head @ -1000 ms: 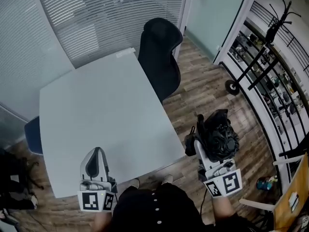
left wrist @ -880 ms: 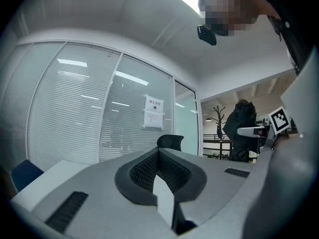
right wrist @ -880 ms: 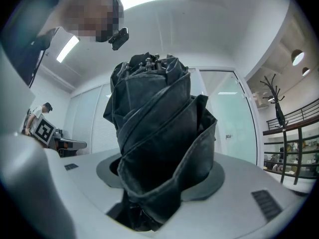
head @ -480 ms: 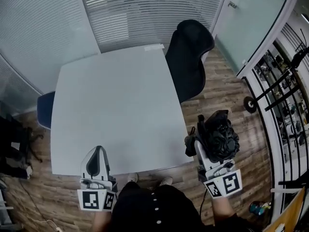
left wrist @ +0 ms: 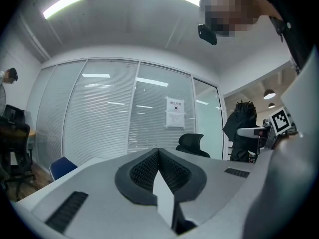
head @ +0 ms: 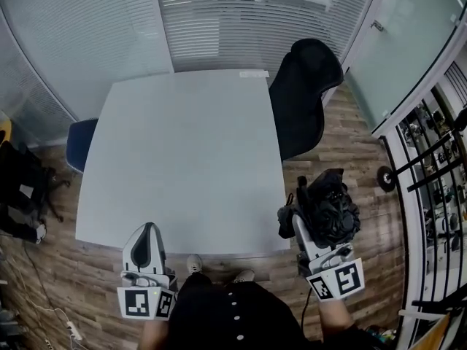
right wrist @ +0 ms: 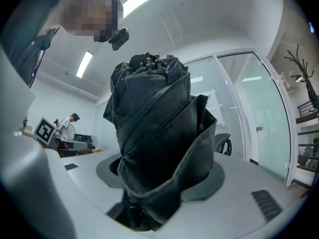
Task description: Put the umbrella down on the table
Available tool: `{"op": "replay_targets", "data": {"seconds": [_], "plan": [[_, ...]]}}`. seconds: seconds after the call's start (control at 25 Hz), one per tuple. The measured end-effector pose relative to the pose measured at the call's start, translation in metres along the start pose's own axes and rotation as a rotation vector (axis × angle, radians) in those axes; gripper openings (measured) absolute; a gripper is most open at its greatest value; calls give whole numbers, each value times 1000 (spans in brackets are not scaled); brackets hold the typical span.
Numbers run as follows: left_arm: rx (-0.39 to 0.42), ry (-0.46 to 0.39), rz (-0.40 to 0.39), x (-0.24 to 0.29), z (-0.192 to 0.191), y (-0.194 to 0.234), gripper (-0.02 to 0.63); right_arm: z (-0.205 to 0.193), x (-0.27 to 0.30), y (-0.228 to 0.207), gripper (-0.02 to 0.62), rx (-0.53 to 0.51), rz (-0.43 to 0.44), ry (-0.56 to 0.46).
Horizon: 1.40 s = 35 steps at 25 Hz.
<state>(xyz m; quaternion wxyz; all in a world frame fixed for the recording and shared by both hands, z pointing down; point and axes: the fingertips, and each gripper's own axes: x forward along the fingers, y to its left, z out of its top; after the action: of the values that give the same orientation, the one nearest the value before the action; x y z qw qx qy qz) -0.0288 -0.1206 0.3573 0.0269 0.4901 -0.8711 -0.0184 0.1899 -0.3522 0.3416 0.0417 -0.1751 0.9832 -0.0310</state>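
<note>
A folded black umbrella (head: 332, 208) stands upright in my right gripper (head: 303, 228), which is shut on it just right of the table's near right corner, over the wood floor. In the right gripper view the umbrella (right wrist: 157, 128) fills the space between the jaws of the right gripper (right wrist: 159, 171). The white table (head: 182, 152) lies bare straight ahead. My left gripper (head: 149, 230) hovers at the table's near edge, its jaws closed together with nothing between them, as the left gripper (left wrist: 158, 152) shows in its own view. From there the umbrella (left wrist: 243, 128) shows at the right.
A black office chair (head: 306, 93) stands at the table's far right side and a blue chair (head: 80, 143) at its left. Glass walls with blinds close off the back. A dark bag (head: 22, 195) lies on the floor at left. Metal railings (head: 430, 166) run along the right.
The view has swung round so the table now lies squarely ahead. Both grippers turned with it; the umbrella stays gripped in the right one.
</note>
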Motion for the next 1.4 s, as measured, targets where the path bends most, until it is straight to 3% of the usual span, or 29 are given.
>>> {"op": "replay_targets", "data": {"seconds": [0.8, 1.4], "plan": [[-14, 11, 42, -17, -10, -20, 15, -7, -12, -9, 270, 10, 46, 23], [-3, -26, -14, 42, 6, 15, 14, 1, 41, -6, 270, -24, 5, 7]]}}
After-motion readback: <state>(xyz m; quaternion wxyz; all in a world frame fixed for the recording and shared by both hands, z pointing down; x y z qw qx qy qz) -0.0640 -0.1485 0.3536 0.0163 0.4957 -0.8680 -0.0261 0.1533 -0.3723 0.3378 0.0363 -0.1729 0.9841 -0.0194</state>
